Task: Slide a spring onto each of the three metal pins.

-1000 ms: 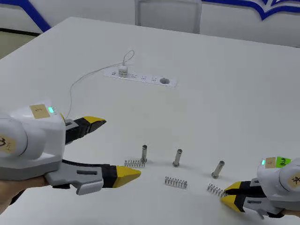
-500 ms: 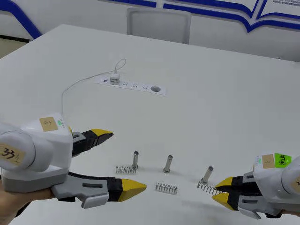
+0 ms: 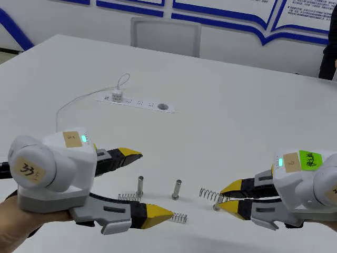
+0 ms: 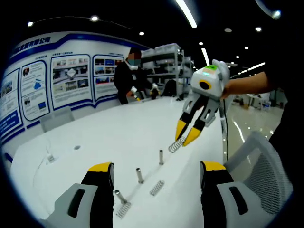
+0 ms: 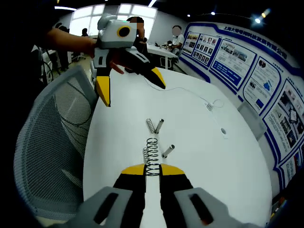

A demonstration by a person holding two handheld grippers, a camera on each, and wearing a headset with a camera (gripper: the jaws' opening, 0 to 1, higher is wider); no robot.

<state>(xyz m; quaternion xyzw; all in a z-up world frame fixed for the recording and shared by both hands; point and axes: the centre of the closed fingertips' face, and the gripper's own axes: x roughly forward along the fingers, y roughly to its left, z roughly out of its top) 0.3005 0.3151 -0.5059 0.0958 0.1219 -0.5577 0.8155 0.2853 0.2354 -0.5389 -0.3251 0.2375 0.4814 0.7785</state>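
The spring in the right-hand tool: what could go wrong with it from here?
The right gripper pinches the spring by one end only, so it may swing, bend or pop out of the fingers. The pins look thin and stand upright on the table; a bump while threading could tip one over.

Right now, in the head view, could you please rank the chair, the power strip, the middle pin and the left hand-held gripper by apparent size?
1. left hand-held gripper, largest, though it is nearest the camera, which inflates it
2. chair
3. power strip
4. middle pin, smallest
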